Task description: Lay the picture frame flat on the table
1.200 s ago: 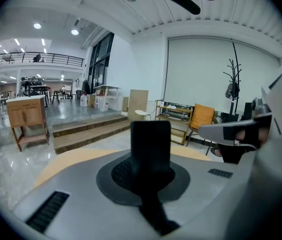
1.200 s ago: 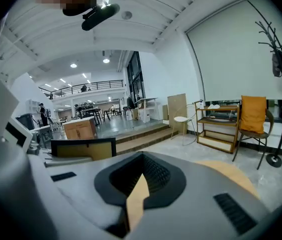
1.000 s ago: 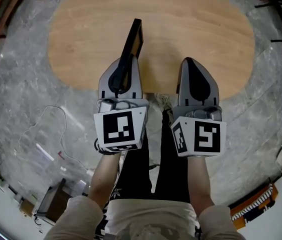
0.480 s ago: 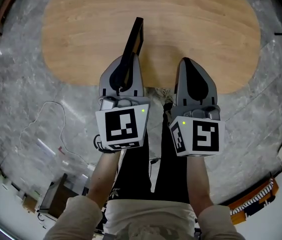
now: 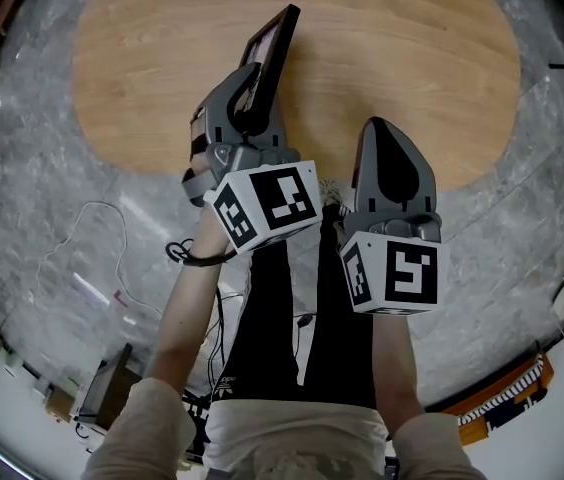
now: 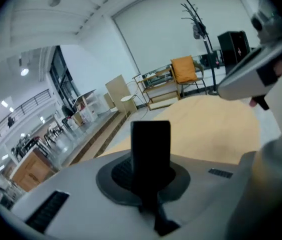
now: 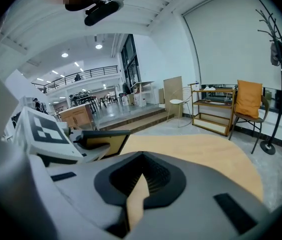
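A black picture frame stands on edge over the oval wooden table, leaning so that its face shows toward the left. My left gripper is shut on its near edge and is rolled to the left. In the left gripper view the frame's black edge rises from between the jaws. My right gripper hovers at the table's near edge, to the right of the frame, shut and holding nothing. The right gripper view shows the frame and the left gripper's marker cube at its left.
Grey marble floor surrounds the table. Cables and a dark box lie on the floor at the left. Beyond the table stand a chair with an orange cloth, a low shelf and a coat stand.
My left gripper has rolled to the left and moved further over the table, tipping the frame from upright to a lean. The right gripper has hardly moved.
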A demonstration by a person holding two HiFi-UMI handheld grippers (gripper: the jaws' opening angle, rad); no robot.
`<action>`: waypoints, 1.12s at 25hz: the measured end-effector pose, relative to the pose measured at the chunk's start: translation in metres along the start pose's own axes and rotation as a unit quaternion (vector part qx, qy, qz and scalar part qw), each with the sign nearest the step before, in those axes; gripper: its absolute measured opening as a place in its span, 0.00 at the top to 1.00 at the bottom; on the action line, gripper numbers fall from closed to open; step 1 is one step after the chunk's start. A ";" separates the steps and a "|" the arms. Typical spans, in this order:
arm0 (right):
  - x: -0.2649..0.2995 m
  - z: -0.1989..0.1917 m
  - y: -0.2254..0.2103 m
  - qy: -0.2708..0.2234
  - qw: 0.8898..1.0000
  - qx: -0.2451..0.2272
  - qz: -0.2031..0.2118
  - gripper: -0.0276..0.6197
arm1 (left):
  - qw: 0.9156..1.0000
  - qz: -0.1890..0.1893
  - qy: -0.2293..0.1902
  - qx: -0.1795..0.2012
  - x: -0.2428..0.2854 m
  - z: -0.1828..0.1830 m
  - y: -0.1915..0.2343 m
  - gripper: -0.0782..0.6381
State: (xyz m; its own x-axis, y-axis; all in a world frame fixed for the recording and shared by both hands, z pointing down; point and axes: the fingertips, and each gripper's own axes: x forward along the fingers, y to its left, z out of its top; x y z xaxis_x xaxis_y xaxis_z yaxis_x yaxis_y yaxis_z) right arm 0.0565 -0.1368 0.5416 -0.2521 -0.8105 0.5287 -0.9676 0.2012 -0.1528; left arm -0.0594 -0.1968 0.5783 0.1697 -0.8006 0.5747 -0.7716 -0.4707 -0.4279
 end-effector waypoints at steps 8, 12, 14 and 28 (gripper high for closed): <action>0.010 -0.020 -0.015 0.026 1.000 -0.001 0.000 0.95 | 0.982 -0.014 0.024 0.188 0.054 -0.011 -0.026 0.86; 0.009 -0.021 -0.022 0.032 0.999 -0.012 0.002 0.95 | 0.973 -0.017 0.040 0.227 0.070 -0.023 -0.038 0.86; 0.008 -0.022 -0.024 0.035 0.999 -0.015 0.004 0.95 | 0.970 -0.016 0.051 0.238 0.073 -0.031 -0.040 0.86; 0.004 -0.038 -0.020 0.053 0.999 -0.006 0.004 0.95 | 0.911 -0.026 0.108 0.397 0.080 -0.067 -0.067 0.86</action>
State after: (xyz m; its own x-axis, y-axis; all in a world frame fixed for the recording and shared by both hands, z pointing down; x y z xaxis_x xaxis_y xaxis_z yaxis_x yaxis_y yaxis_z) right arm 0.0742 -0.1233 0.5786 -0.2603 -0.7465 0.6123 -0.9653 0.2156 -0.1474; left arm -0.0350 -0.2043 0.6994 0.0027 -0.7186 0.6955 -0.0645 -0.6941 -0.7170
